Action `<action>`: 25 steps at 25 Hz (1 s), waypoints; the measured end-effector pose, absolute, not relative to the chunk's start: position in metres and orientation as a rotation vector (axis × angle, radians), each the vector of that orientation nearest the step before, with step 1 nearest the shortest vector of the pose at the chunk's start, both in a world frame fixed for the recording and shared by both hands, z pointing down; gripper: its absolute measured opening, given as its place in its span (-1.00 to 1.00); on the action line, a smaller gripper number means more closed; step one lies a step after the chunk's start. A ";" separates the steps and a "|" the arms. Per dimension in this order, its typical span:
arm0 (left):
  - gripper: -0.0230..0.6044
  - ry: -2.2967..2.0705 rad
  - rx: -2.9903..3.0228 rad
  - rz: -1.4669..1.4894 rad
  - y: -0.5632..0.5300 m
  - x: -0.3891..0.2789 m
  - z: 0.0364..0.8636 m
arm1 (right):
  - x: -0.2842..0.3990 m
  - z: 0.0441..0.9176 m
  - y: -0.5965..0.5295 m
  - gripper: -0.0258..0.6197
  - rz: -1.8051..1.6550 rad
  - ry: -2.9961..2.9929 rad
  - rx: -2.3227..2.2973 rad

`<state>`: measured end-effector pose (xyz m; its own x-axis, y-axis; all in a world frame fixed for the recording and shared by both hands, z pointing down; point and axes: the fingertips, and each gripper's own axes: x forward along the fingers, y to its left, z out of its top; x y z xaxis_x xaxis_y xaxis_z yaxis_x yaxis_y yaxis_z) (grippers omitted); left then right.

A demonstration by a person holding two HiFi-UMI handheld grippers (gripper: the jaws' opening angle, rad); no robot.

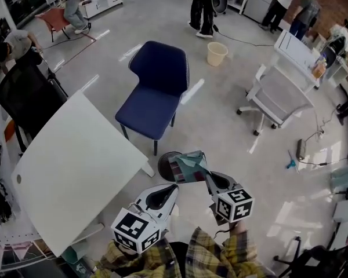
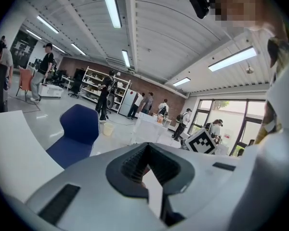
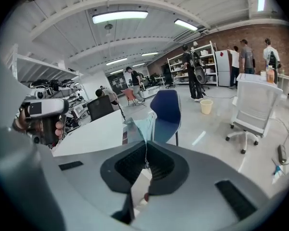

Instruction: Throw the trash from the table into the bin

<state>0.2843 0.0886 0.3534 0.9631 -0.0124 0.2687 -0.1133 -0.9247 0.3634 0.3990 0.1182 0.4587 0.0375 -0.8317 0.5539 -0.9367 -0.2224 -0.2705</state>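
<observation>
- The right gripper (image 1: 209,177) has its jaws clamped on a crumpled teal-and-plaid plastic wrapper (image 1: 189,164).
- The wrapper hangs over the round dark bin (image 1: 163,168) and covers part of its rim.
- The bin stands on the floor, just off the right-hand corner of the white table (image 1: 75,155).
- The left gripper (image 1: 174,187) is just beside the right one, its jaws pressed together with nothing between them.

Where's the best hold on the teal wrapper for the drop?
Its near edge, pinched from the person's side, as the right tool has it. The teal wrapper is a thin limp sheet, so an edge pinch leaves the rest free to fall into the bin.
</observation>
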 end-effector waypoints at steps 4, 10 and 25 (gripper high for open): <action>-0.91 -0.055 2.704 0.427 0.082 0.293 0.374 | 0.402 0.482 0.120 -0.92 1.017 -1.792 2.150; -0.90 -0.012 2.670 0.486 0.073 0.308 0.419 | 0.406 0.528 0.110 -0.92 1.060 -1.740 2.152; -0.91 0.049 2.477 0.750 0.070 0.334 0.627 | 0.424 0.714 0.073 -0.92 1.211 -1.641 2.141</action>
